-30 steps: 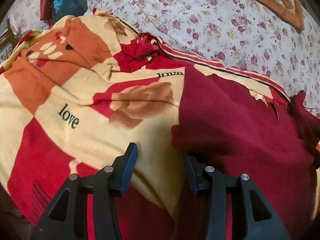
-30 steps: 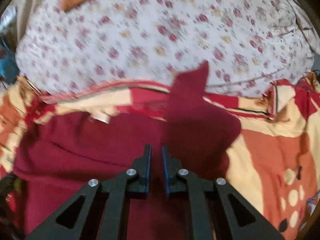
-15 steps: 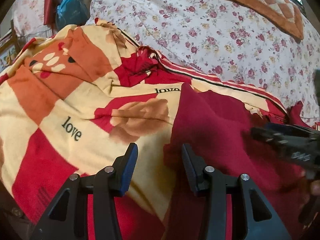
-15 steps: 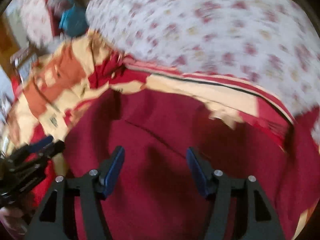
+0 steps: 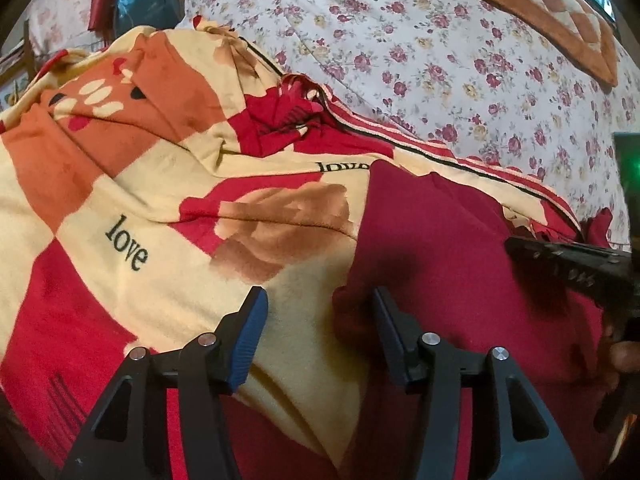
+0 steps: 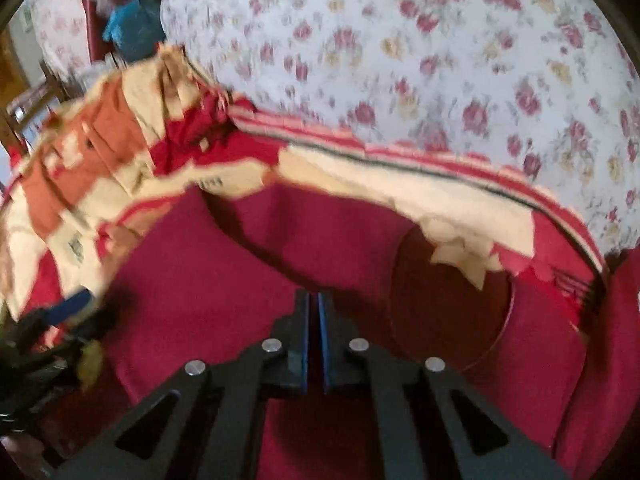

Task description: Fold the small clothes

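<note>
A dark red garment (image 5: 448,264) lies spread on a red, cream and orange "love" blanket (image 5: 132,216). My left gripper (image 5: 318,316) is open at the garment's left edge, its right finger over the cloth, its left finger over the blanket. My right gripper (image 6: 314,320) has its jaws shut on a raised fold of the red garment (image 6: 224,276). The right gripper shows at the right edge of the left wrist view (image 5: 576,264). The left gripper shows at the lower left of the right wrist view (image 6: 52,320).
A white quilt with red flowers (image 5: 440,48) lies behind the blanket. An orange checked cushion (image 5: 540,4) sits at the far right. A blue bag (image 5: 140,4) and red cloth stand at the far left. The right wrist view is blurred.
My right gripper let go of the sleeve, swung left over the garment with jaws open, and has now shut on a fold of it. My left gripper stayed open and shifted slightly.
</note>
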A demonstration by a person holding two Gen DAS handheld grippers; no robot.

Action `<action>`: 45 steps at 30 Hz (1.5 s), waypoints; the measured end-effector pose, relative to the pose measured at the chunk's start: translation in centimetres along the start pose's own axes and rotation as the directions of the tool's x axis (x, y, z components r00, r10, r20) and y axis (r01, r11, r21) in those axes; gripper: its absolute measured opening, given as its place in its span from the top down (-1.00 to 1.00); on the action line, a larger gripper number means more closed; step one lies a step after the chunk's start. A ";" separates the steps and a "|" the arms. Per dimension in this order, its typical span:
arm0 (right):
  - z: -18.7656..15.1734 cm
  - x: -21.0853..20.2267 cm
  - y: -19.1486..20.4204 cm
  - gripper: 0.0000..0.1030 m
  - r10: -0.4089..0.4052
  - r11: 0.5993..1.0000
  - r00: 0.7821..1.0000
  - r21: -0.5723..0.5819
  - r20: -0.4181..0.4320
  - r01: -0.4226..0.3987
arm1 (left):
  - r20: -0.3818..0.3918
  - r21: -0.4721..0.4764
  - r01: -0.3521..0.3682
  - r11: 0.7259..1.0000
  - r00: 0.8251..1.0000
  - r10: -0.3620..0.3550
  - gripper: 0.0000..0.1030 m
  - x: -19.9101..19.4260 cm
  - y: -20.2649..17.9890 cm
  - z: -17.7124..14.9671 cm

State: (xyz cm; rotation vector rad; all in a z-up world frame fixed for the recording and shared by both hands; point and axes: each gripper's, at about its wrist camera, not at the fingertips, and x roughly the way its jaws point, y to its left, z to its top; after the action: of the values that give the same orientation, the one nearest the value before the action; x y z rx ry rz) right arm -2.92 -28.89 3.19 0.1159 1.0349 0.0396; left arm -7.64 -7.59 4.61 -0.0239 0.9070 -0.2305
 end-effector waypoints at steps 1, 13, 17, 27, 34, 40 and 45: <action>-0.1 0.2 0.2 0.84 -0.012 1.000 1.000 -0.011 0.002 0.012 | 0.006 0.002 -0.009 1.000 1.000 0.009 0.35 -0.3 0.0 0.0; -5.1 -12.4 -10.2 -0.13 -0.230 0.966 0.969 0.140 0.092 0.216 | 0.032 0.115 -0.049 0.992 0.998 0.045 0.35 0.2 -1.5 -0.2; -8.4 -14.5 -14.8 -0.13 -0.227 0.939 0.972 0.277 0.055 0.203 | 0.048 0.128 -0.063 0.990 0.997 0.058 0.35 0.1 -1.8 -0.4; -12.4 -10.2 -11.0 -0.12 -0.229 0.947 0.973 0.224 -0.035 0.231 | 0.068 0.114 -0.068 0.991 0.996 0.061 0.35 0.0 -1.7 -0.7; -11.8 -8.7 -11.4 0.90 -0.236 0.953 0.971 0.186 -0.043 0.240 | 0.081 0.090 -0.054 0.994 0.996 0.046 0.35 -0.4 -1.4 -0.6; -9.5 -11.1 -11.7 0.90 -0.351 0.928 0.933 0.162 0.080 0.336 | 0.129 0.088 -0.047 0.995 0.991 0.036 0.35 -1.3 -1.8 -0.4; -9.4 -7.0 -14.1 0.80 -0.345 0.916 0.938 0.207 -0.033 0.344 | 0.119 0.092 -0.041 0.995 0.992 0.030 0.35 -1.2 -2.0 -0.5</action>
State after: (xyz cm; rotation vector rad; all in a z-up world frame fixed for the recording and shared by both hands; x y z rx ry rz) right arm -14.87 -42.76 2.88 0.1237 1.0410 -0.3926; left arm -9.07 -9.21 5.45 0.0655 0.7774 -0.2363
